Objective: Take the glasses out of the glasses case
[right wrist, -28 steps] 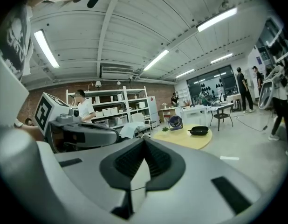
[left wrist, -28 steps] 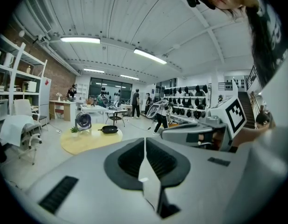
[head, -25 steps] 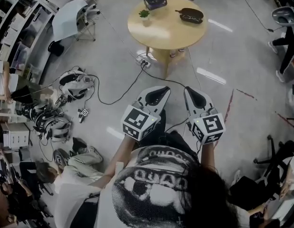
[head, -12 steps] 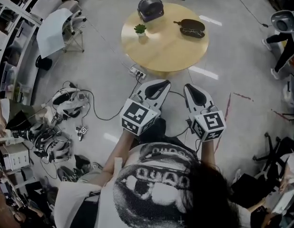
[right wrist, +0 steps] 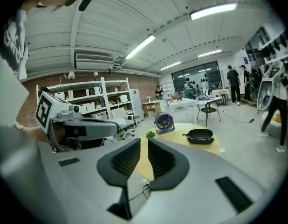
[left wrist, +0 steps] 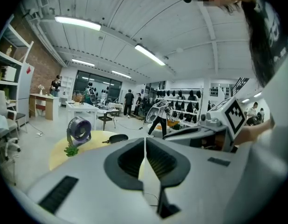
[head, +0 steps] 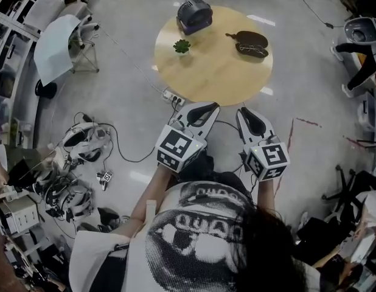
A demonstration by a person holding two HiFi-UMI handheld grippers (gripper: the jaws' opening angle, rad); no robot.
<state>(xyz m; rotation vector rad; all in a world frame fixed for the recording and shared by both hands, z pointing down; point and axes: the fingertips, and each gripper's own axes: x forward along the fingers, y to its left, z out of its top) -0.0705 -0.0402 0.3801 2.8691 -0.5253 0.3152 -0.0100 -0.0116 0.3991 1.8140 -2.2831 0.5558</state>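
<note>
You've walked closer to the round pale-wood table (head: 206, 72). The open black glasses case (head: 252, 43) sits near its far-right edge, not yet within reach. Left gripper (head: 207, 107) jaws are together. Right gripper (head: 244, 112) jaws have just been opening slightly, nothing between them.

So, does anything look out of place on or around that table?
Nothing on the round wooden table looks disturbed: the small dark fan, green potted plant and dark glasses case sit apart, untipped. The only mess is on the floor: a white power strip with black cables trailing to a heap of headgear.
</note>
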